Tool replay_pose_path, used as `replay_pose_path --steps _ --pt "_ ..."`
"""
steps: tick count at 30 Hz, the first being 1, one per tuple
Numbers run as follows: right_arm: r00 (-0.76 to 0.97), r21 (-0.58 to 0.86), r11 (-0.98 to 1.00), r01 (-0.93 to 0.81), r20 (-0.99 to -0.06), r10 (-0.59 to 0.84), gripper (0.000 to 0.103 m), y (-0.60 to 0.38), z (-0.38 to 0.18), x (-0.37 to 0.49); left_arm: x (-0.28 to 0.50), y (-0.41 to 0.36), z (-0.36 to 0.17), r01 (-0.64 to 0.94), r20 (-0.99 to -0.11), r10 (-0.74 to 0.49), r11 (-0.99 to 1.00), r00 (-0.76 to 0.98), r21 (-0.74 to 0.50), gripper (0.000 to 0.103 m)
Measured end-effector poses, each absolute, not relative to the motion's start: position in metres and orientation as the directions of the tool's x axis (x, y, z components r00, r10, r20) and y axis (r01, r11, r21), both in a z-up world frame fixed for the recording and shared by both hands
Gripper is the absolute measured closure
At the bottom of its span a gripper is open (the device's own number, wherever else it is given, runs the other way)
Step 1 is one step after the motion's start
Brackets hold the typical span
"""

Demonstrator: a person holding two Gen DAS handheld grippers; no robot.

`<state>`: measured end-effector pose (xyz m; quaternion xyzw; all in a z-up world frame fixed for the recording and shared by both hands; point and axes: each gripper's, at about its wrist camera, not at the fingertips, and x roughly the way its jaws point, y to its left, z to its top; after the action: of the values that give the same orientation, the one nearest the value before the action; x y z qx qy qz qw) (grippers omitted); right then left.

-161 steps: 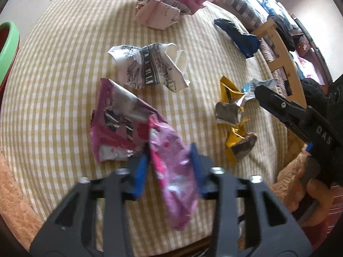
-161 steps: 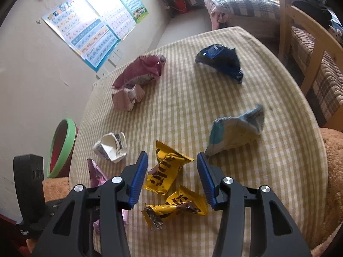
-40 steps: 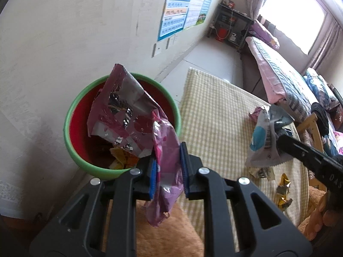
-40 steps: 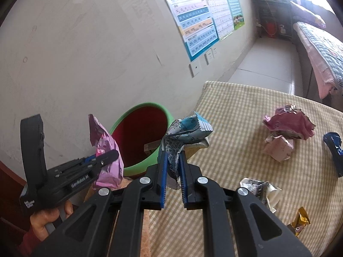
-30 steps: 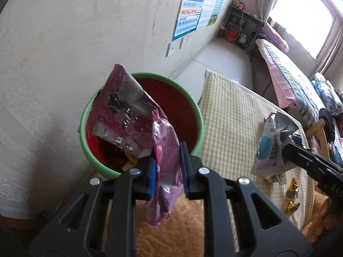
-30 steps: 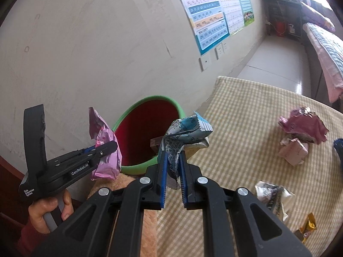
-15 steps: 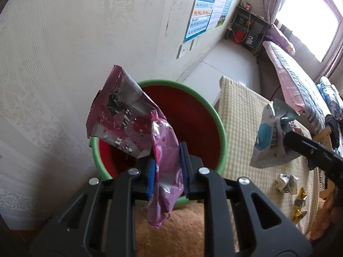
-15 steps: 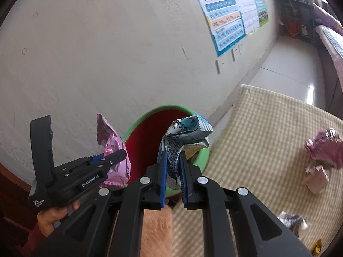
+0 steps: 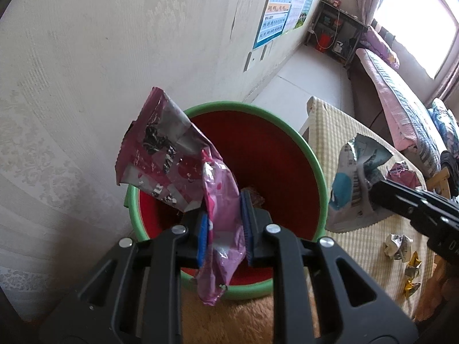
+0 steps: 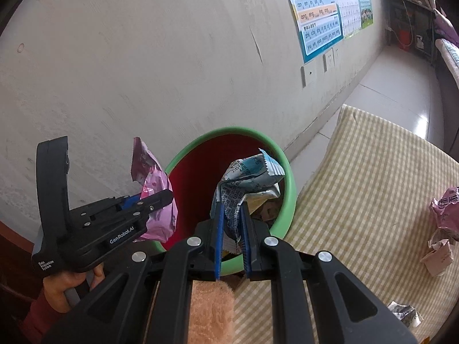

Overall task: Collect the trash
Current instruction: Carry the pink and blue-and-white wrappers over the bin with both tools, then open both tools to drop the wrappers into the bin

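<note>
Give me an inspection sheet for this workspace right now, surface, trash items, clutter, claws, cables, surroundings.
Surface: checked tablecloth beside the bin.
Job's things: pink wrapper and blue-white wrapper both held above the red bin, green rim; some trash already lies inside.
Clutter: pink wrappers, crumpled printed wrapper and yellow wrappers left on the cloth.
Claws: left claw shut on pink wrapper; right claw shut on blue-white wrapper.
Cables: nothing seen nearby.
Surroundings: wall poster, bed.

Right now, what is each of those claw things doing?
Left gripper: shut on the pink wrapper.
Right gripper: shut on the blue-and-white wrapper.
</note>
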<state>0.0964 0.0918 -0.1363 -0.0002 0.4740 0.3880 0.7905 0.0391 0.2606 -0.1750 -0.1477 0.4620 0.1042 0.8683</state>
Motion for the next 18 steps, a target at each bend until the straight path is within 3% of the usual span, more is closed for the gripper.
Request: replay_pose_path --steps 13,14,15,16,17,18 --pt "0.258 0.322 0.694 -0.644 -0.763 0.593 0.09 0.111 -0.14 0.108 0.056 0.265 -0.19 -0.305 -0.852 0.041 0.942 0.521 -0.141 0.083" --pt "0.253 0.325 0.691 -0.646 -0.763 0.595 0.087 0.113 -0.141 0.109 0.057 0.266 -0.191 -0.306 -0.854 0.046 0.942 0.518 -0.134 0.074" --pt "0.249 0.328 0.69 -0.645 -0.764 0.595 0.084 0.114 -0.142 0.109 0.059 0.265 -0.191 -0.309 -0.857 0.052 0.942 0.513 -0.127 0.055" --pt "0.251 0.327 0.692 -0.643 -0.764 0.594 0.073 0.114 -0.142 0.11 0.059 0.265 -0.192 -0.312 -0.857 0.059 0.942 0.512 -0.122 0.045" --pt "0.258 0.325 0.694 -0.642 -0.761 0.595 0.066 0.114 -0.142 0.109 0.059 0.266 -0.191 -0.315 -0.854 0.065 0.942 0.516 -0.119 0.042" --pt "0.264 0.322 0.695 -0.643 -0.759 0.596 0.065 0.114 -0.141 0.11 0.058 0.266 -0.191 -0.317 -0.852 0.067 0.941 0.519 -0.119 0.042"
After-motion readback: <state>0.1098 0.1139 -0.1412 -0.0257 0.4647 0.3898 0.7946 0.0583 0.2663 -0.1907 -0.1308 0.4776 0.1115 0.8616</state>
